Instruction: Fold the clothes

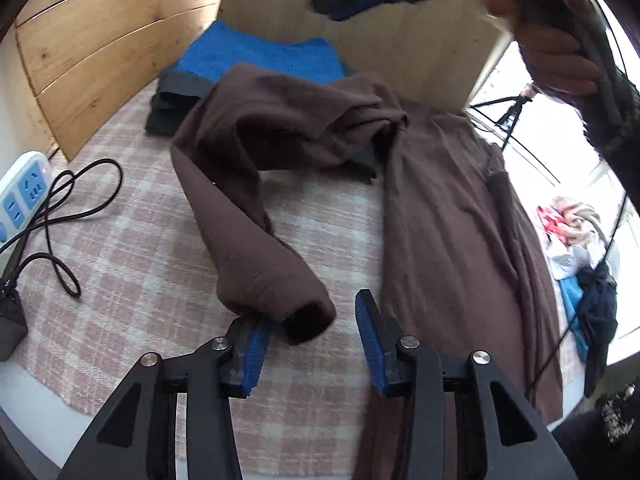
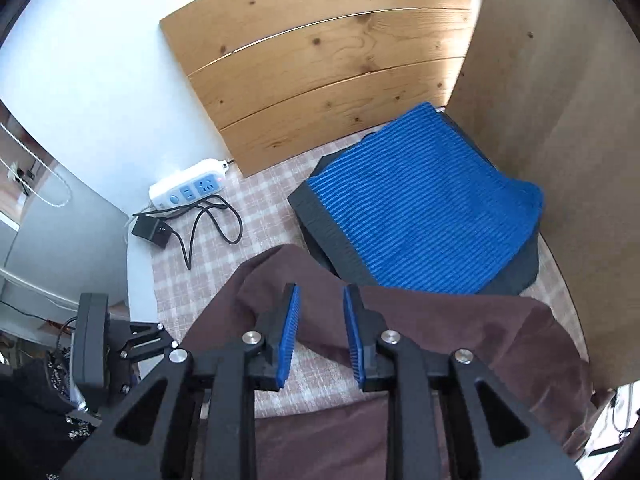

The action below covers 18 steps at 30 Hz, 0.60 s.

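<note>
A brown sweater point(image 1: 448, 208) was spread, rumpled, on the checked cloth point(image 1: 132, 264), one sleeve point(image 1: 256, 256) bent forward. The left gripper point(image 1: 310, 344) was held released at the cuff, the right gripper point(image 2: 320, 336) released above the fabric. The person's hand point(image 1: 560, 56) was shown only by the left view.

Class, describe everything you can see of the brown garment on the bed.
The brown garment is a soft, fleecy-looking long-sleeved top, unfolded and rumpled on the checked cover. One sleeve bends across, its cuff lying between the open left gripper fingers. Its far edge overlaps the folded blue-and-dark pile.
</note>
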{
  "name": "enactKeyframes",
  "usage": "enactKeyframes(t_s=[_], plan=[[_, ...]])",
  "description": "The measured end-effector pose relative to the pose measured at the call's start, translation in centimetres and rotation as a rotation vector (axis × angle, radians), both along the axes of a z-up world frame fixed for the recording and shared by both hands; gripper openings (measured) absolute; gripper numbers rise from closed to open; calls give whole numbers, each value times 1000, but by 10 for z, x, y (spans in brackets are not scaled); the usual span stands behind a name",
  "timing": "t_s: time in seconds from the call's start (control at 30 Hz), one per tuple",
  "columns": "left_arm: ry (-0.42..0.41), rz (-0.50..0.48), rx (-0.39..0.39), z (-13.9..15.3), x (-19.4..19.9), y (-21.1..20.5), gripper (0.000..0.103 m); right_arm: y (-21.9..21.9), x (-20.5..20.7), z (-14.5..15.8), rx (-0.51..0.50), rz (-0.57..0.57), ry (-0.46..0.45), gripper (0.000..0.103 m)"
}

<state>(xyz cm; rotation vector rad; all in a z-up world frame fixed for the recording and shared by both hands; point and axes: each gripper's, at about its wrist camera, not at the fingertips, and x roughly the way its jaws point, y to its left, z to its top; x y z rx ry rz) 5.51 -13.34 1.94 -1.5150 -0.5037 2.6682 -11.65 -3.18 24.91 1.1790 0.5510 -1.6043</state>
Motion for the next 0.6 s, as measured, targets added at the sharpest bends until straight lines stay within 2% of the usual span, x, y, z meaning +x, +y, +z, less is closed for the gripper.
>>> enactKeyframes(t_s=[0.03, 0.1, 0.17, 0.27, 0.37, 0.5, 0.6], plan=[[-8, 26, 14, -2, 1, -9, 28, 10, -5, 0, -9, -18, -21, 24], [-15, 73, 39, -4, 5, -27, 12, 25, -9, -7, -11, -30, -59, 24], [-11, 93, 60, -2, 12, -41, 4, 33, -9, -22, 9, -39, -77, 24], [20, 89, 83, 18, 30, -60, 4, 41, -12, -51, 47, -76, -110, 24], [51, 83, 106, 39, 49, -79, 4, 57, -23, -77, 52, -176, -231, 24], [69, 91, 63, 68, 72, -104, 4, 86, -39, -99, -37, -358, -427, 27], [52, 77, -5, 75, 72, -112, 4, 95, -51, -114, -100, -475, -557, 31]])
